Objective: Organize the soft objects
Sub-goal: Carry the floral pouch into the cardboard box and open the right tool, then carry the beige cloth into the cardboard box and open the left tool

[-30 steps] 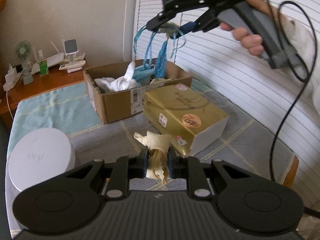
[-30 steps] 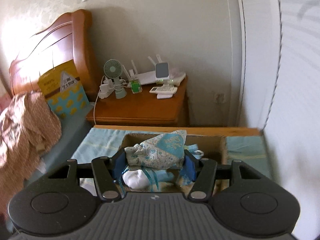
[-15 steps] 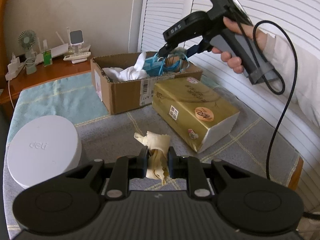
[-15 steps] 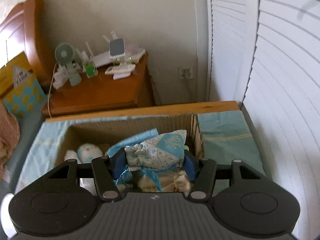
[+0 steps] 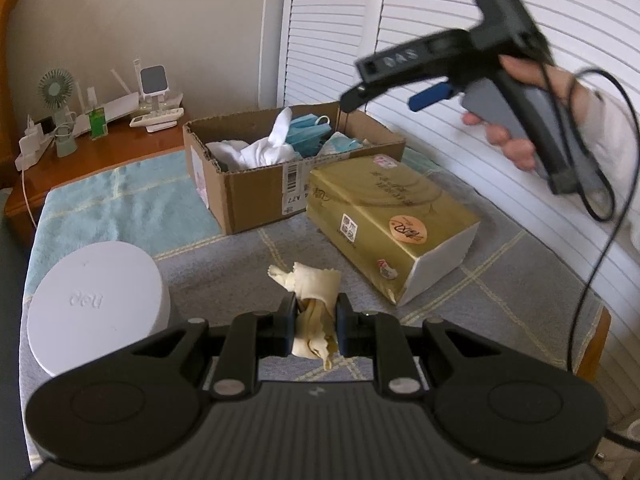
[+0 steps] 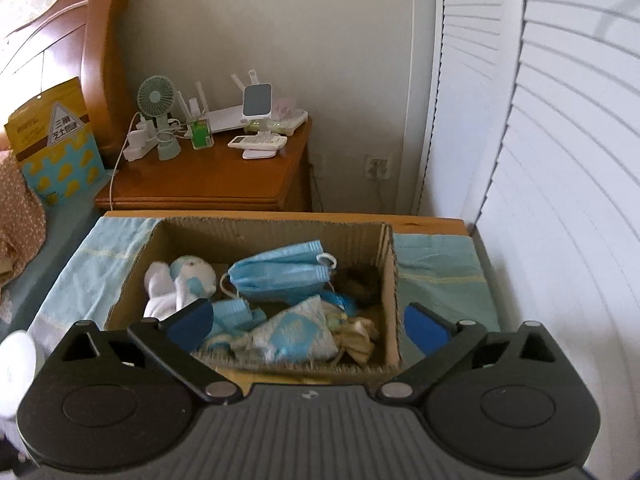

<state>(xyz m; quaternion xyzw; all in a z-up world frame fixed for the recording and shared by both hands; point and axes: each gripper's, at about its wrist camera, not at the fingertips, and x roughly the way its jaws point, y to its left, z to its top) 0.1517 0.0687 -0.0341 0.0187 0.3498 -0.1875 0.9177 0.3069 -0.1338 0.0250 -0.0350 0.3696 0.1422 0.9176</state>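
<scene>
The right gripper (image 6: 310,326) is opening its jaws above the cardboard box (image 6: 394,280), and nothing is between them; the patterned blue pouch (image 6: 296,334) lies in the box just below and ahead of the fingers. This drop seems finished. The left gripper (image 5: 316,322) pinches a cream cloth (image 5: 314,292) tightly, well short of the box. It likely goes next, and must pass over the near box wall, left of the gold tissue pack (image 5: 384,216). There is free room above.

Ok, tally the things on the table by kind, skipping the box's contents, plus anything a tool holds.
Cardboard box: 1
Gold tissue pack: 1
White round container: 1
Cream cloth, held in the left tool: 1
Total: 4
</scene>
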